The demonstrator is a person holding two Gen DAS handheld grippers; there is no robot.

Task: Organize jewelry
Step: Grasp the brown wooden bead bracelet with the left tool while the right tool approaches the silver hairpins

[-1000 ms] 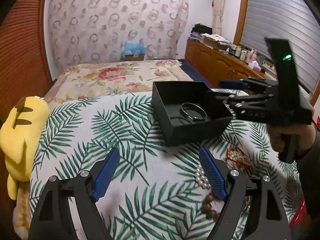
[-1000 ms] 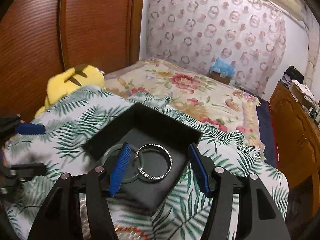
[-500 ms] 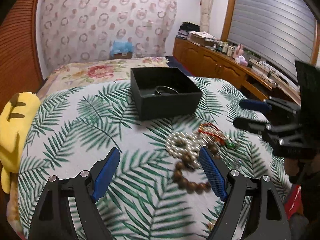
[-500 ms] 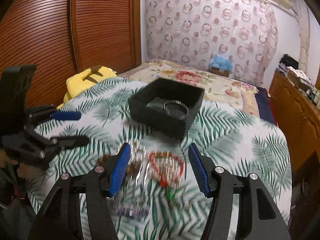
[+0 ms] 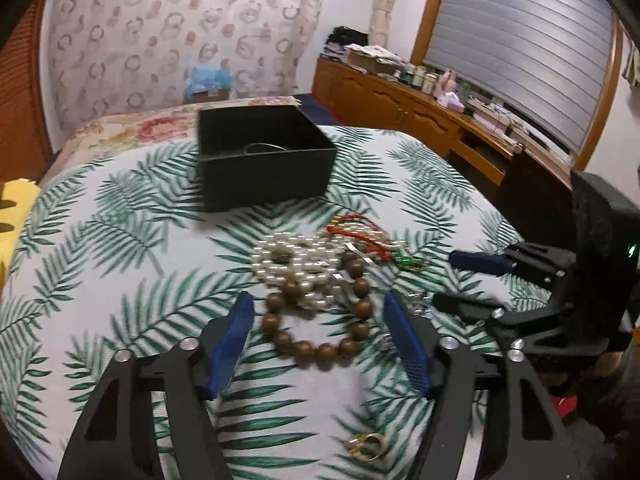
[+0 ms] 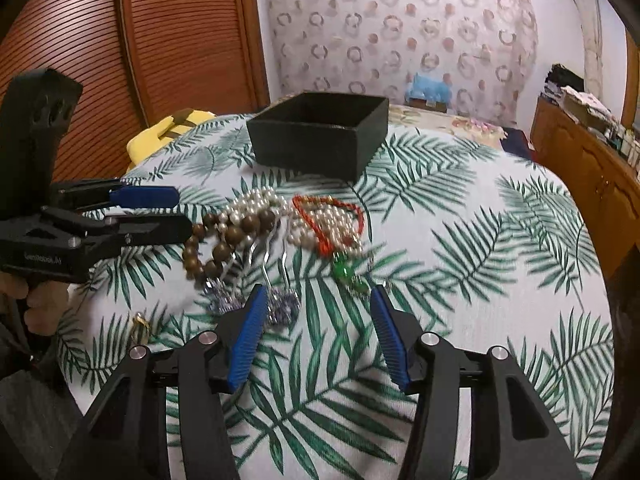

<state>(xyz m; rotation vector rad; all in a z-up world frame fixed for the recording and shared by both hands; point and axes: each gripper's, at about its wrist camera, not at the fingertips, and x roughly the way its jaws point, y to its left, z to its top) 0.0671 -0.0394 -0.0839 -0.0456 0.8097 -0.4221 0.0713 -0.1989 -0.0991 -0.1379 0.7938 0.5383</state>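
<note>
Hovering level, left gripper (image 5: 318, 340) (jaws apart) above wooden bracelet (image 5: 316, 320)

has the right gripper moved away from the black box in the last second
Yes. The right gripper has pulled back from the black box toward the near table edge; it was over the box, and now hangs open over the jewelry pile.

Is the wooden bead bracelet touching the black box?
Apart. The left wrist view shows leaf-print cloth between the wooden bead bracelet and the black box.
</note>
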